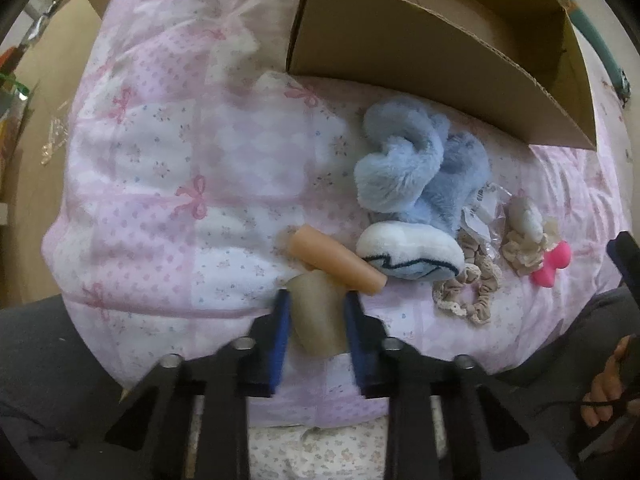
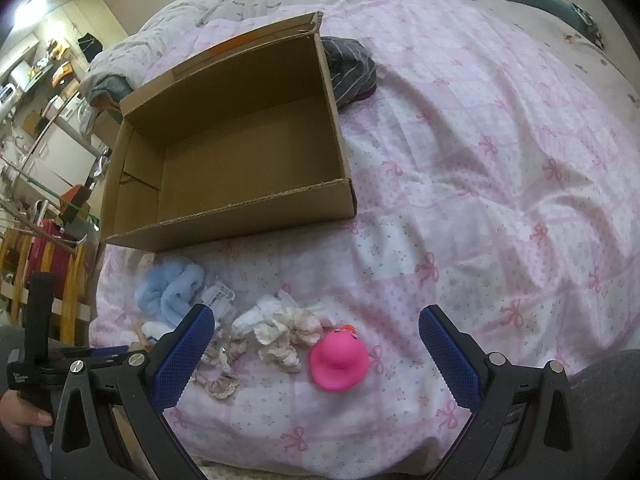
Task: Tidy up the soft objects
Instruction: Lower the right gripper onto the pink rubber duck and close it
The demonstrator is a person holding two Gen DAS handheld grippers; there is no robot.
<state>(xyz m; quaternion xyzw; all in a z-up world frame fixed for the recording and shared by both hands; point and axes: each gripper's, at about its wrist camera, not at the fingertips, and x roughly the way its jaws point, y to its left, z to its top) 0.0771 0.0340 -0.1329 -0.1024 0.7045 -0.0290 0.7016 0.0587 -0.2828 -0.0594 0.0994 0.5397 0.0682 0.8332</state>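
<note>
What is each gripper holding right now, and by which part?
The left gripper clamps a beige soft cylinder across its middle, between both blue pads. The right gripper is open and holds nothing.

Your left gripper [image 1: 316,316] has black angular arms, each with silver round bolt heads, and blue inner pads [image 1: 280,344] on its jaws. Your right gripper [image 2: 316,354] is built alike: black triangular cut-out arms, silver screws, and blue pads [image 2: 184,356] with a fine grid texture. Your left hand [image 2: 18,420] shows bare skin around a black upright handle bearing small white print, too small to read. Grey fabric covers your lap.
</note>
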